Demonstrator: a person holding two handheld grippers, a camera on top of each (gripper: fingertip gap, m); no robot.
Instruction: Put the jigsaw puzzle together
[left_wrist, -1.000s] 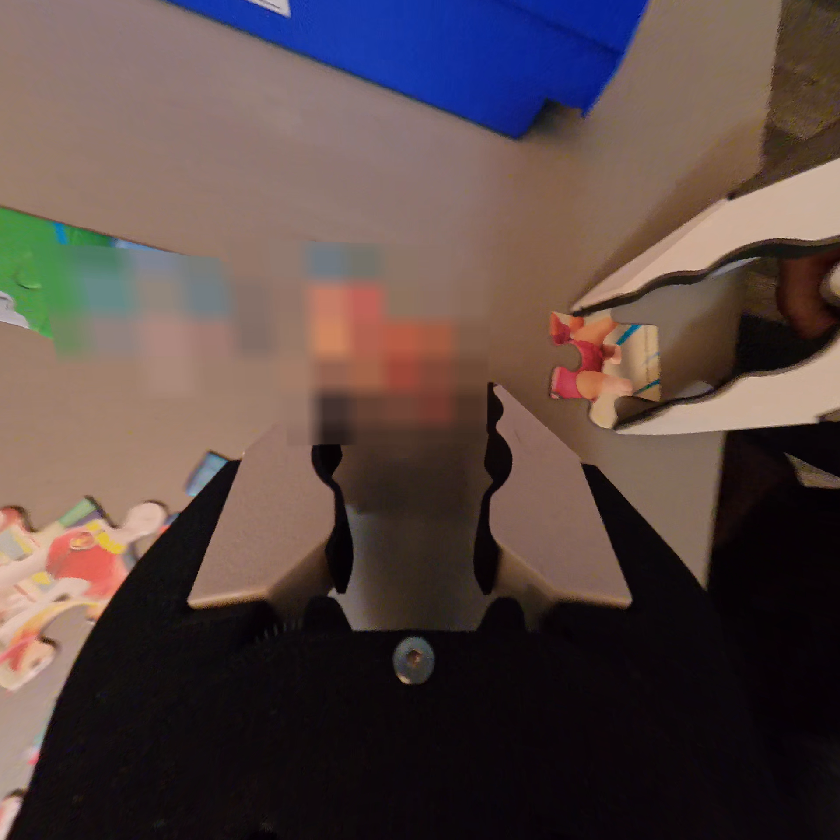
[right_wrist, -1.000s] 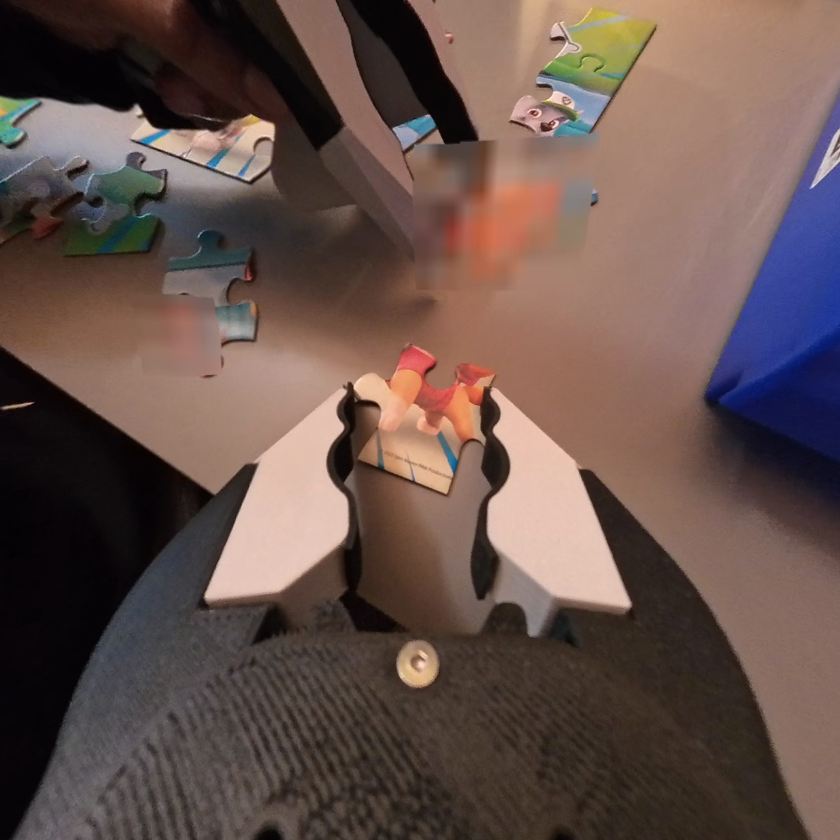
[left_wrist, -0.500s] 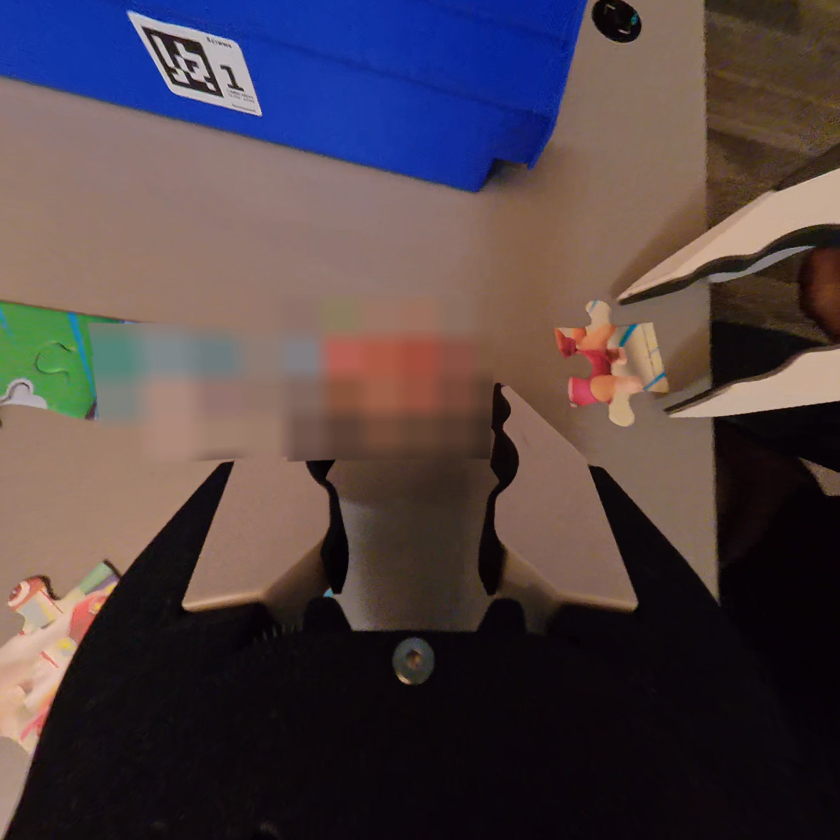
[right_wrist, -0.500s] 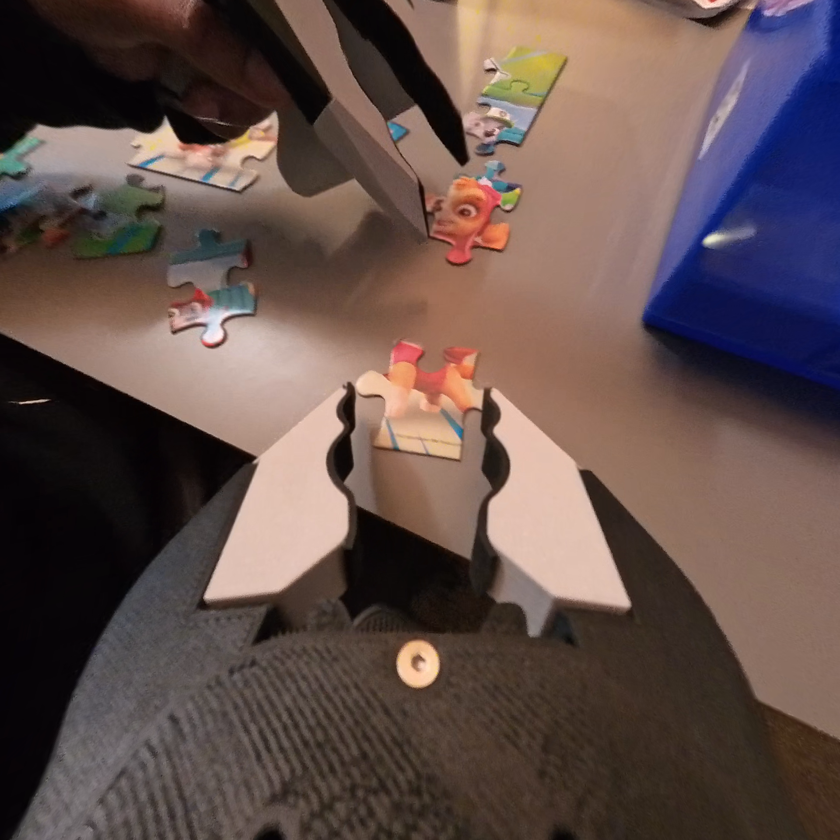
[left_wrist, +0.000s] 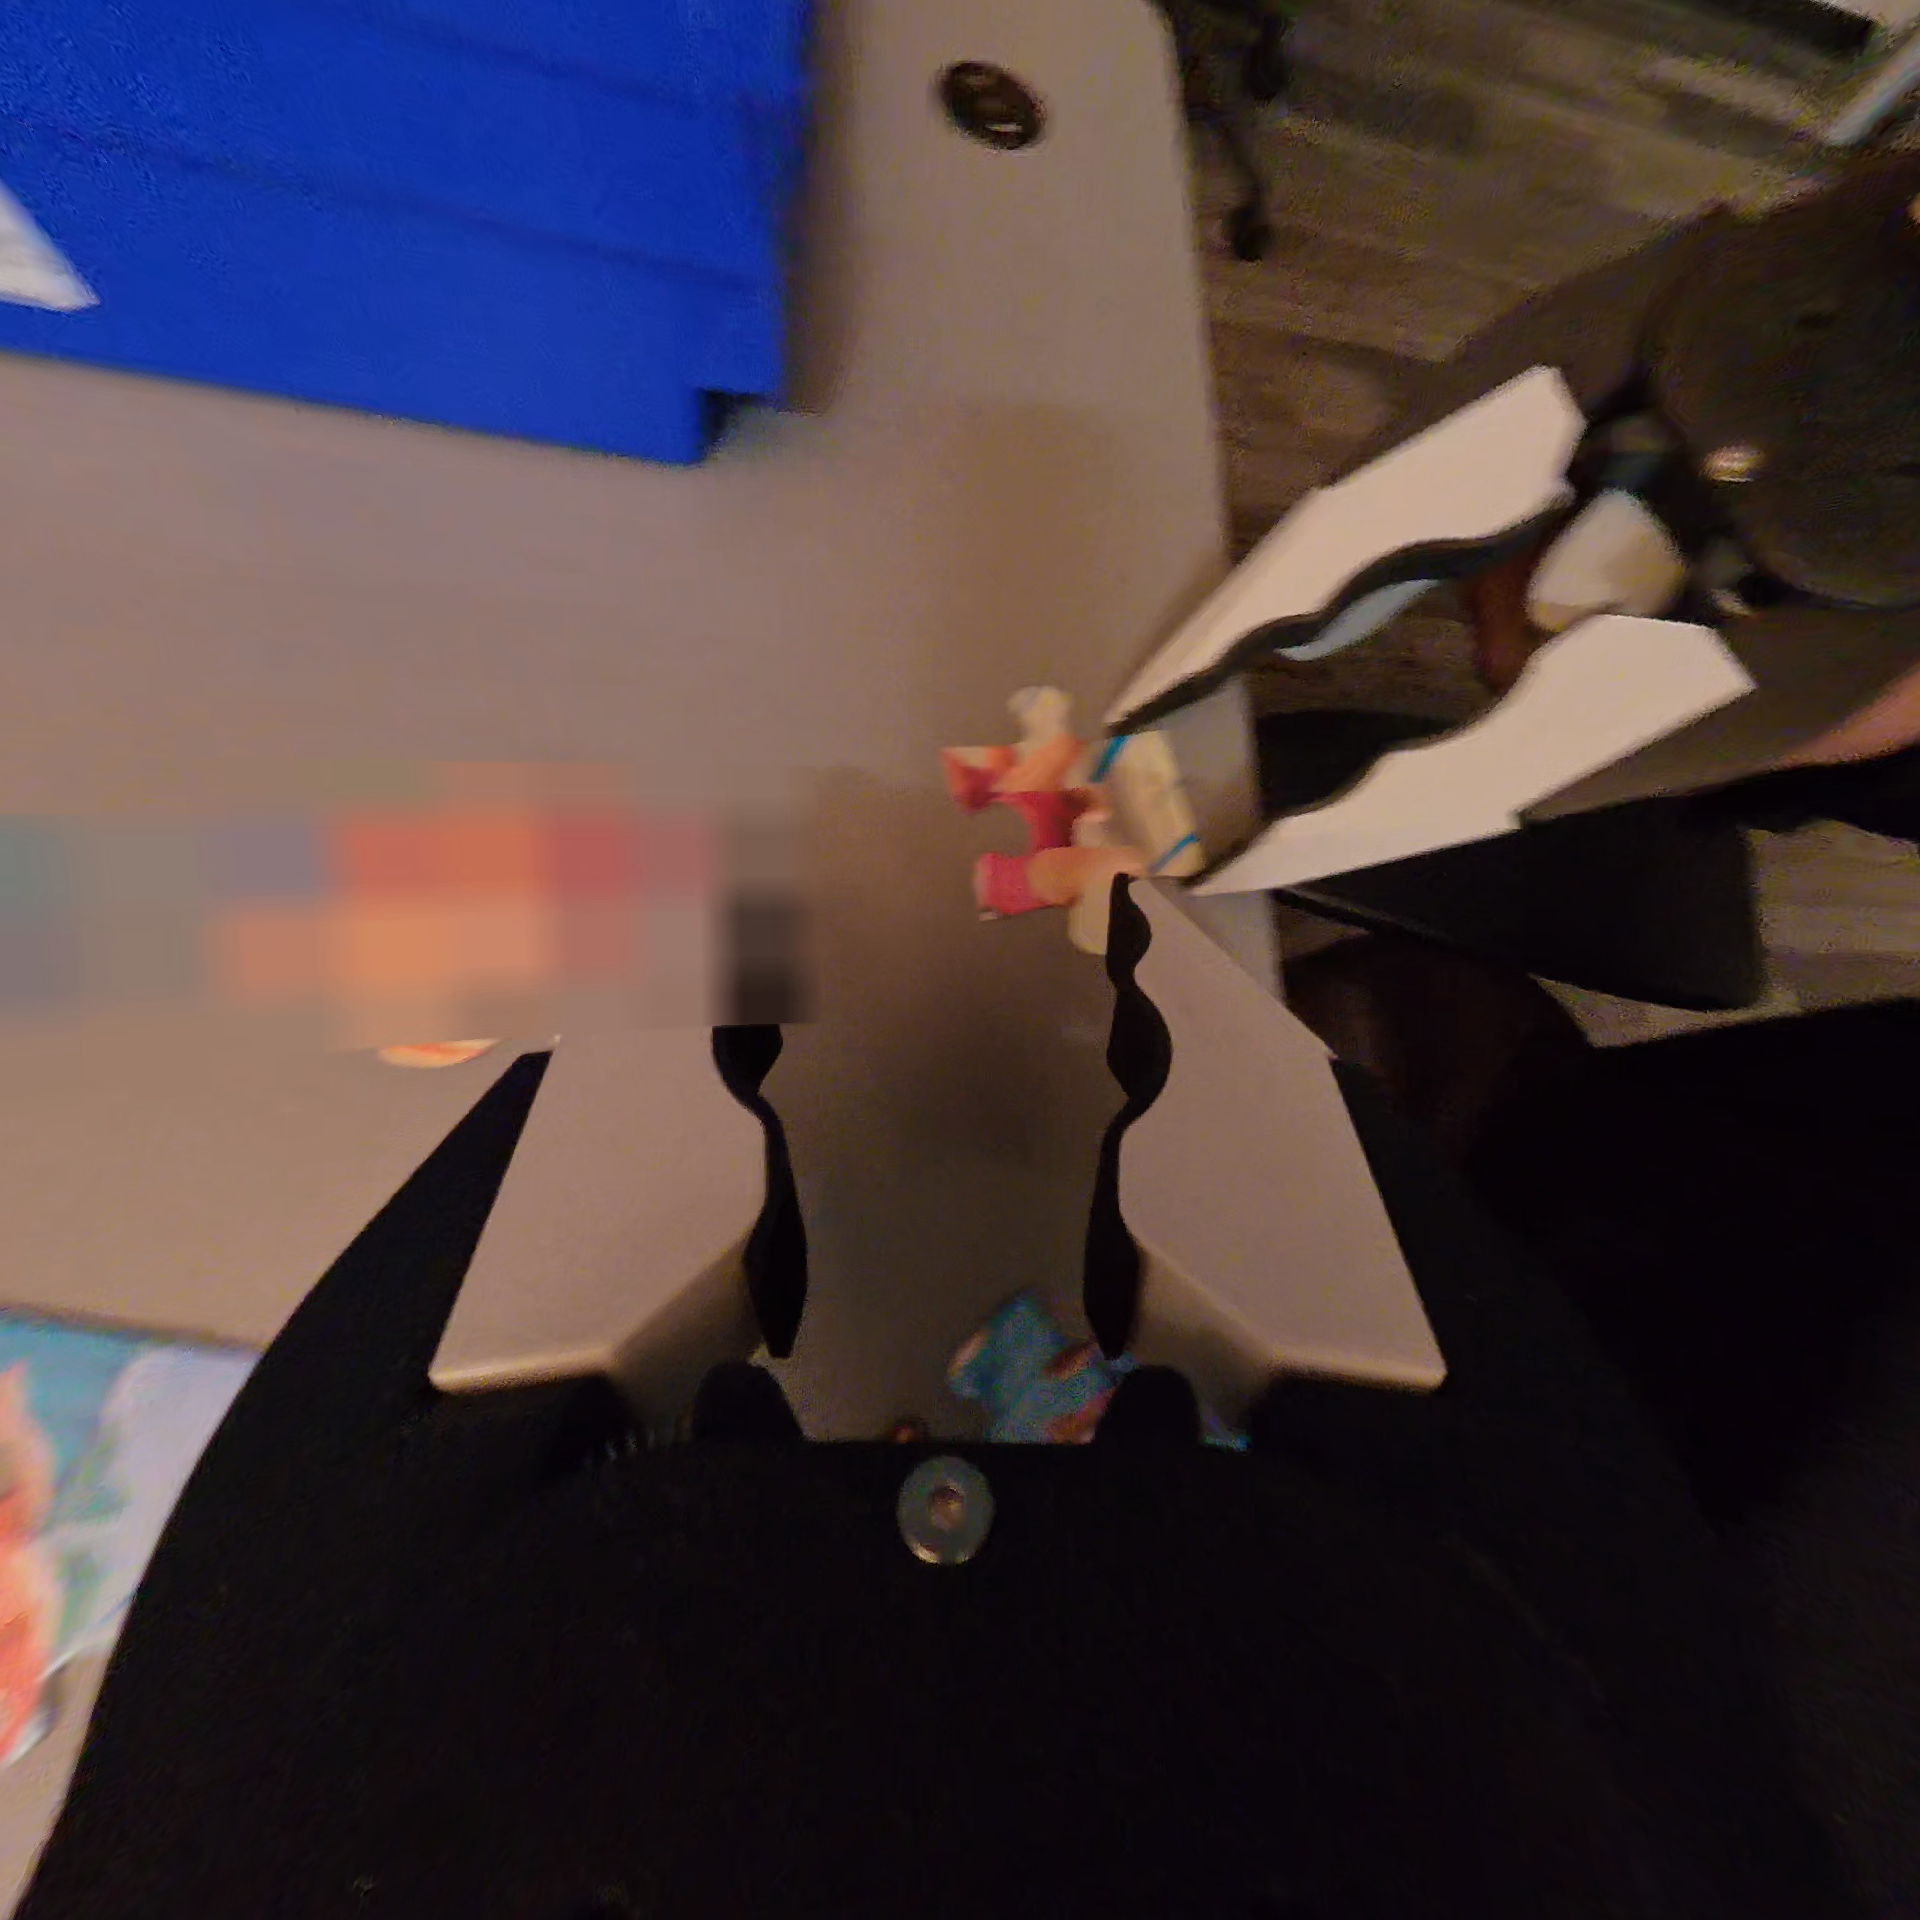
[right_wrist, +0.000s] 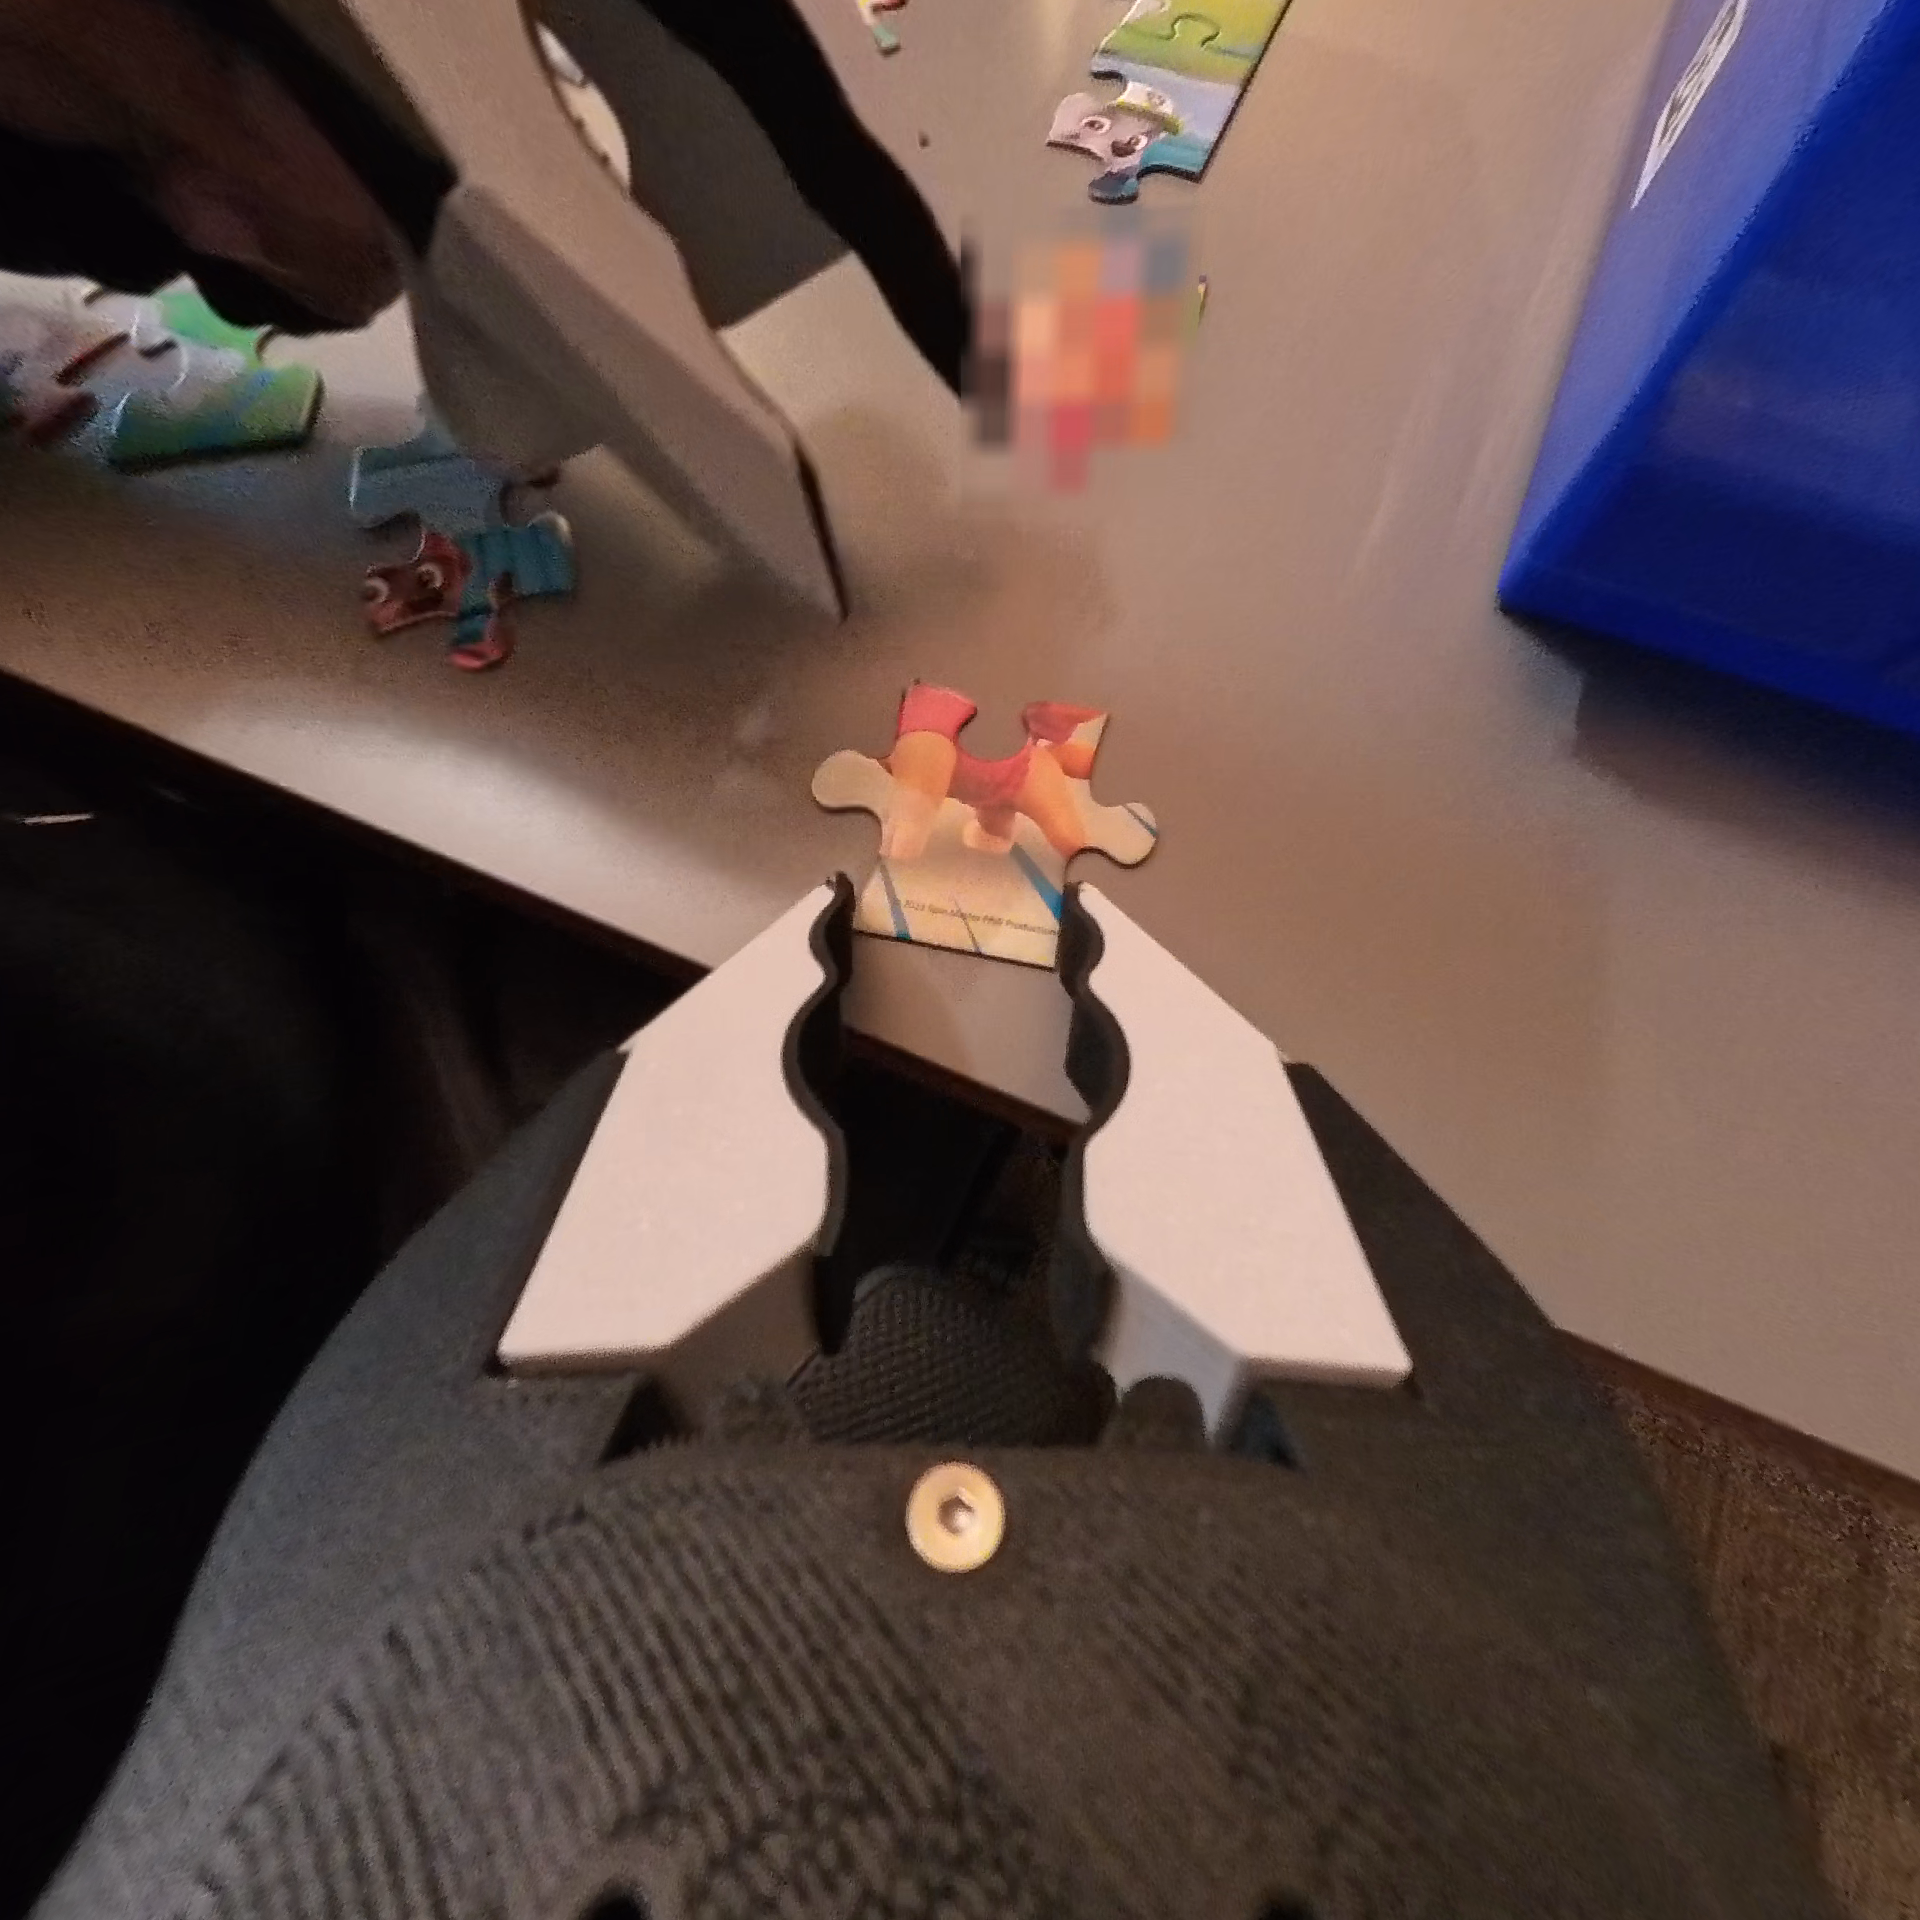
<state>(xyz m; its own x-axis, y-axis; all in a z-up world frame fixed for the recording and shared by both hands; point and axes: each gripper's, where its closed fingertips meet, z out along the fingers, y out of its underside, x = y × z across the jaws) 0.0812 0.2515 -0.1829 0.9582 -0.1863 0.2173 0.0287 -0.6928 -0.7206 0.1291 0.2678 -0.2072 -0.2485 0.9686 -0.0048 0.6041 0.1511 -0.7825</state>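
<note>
The right gripper (right_wrist: 958, 902) is clamping a puzzle piece (right_wrist: 987, 821), both fingertips pressing on the straight-edged end of it. The piece is lying flat at the near edge of the grey table (right_wrist: 1351, 831), its long axis running straight out along the fingers, the pink and orange notched end pointing away toward the middle of the table and a knob sticking out on either side just past the tips.

The left gripper (left_wrist: 935, 966) is hanging open over bare tabletop with nothing between its fingers; its right fingertip is just beside the same puzzle piece (left_wrist: 1049, 810), and whether the two touch cannot be told.

A blue bin (right_wrist: 1745, 416) is standing at the far side of the table, its inside hidden from both views. Loose puzzle pieces are lying about: a teal and red one (right_wrist: 468, 540) near the left gripper's fingers, a green one (right_wrist: 208, 405) beyond it, and a joined green strip (right_wrist: 1174, 94) farther off.
</note>
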